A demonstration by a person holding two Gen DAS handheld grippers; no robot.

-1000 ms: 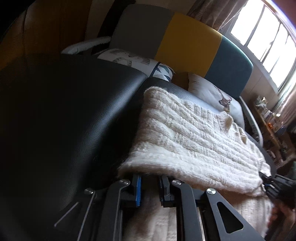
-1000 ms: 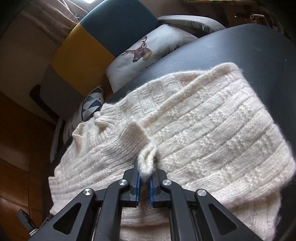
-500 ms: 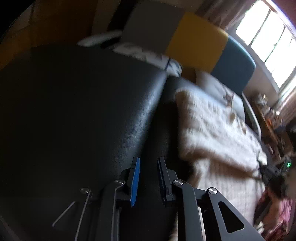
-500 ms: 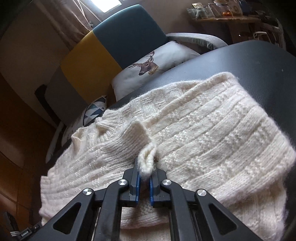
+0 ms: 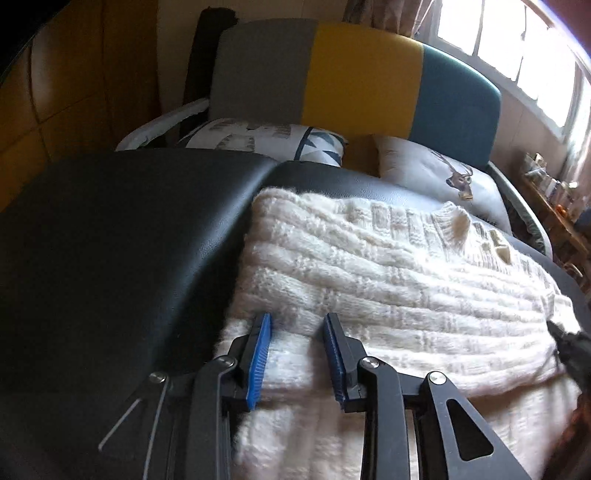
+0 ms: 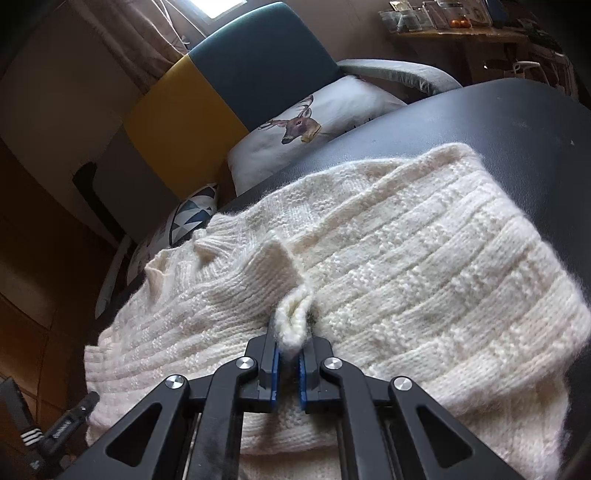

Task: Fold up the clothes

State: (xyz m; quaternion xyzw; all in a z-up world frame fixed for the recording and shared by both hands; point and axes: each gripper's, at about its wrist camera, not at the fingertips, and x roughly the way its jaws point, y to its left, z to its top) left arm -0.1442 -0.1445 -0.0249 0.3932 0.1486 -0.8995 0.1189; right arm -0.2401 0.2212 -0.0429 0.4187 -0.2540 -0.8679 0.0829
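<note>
While right tongs [image 6: 287,334] pinch sweater [image 6: 424,258], left tongs [image 5: 297,325] gape.

Daylight enters through a window [image 5: 546,55] at upper right in the left wrist view, blown out to white glare; in the right wrist view a small bright patch of window [image 6: 218,5] sits at the top edge. The rest of the room is dim and warm-toned. The black worktop [image 5: 110,240] reads very dark, with a soft sheen. The cream sweater [image 6: 406,251] is evenly lit and sharp. Fisheye bending curves the edges, corners fall to black, and the lower right of the left view is smeared.
</note>
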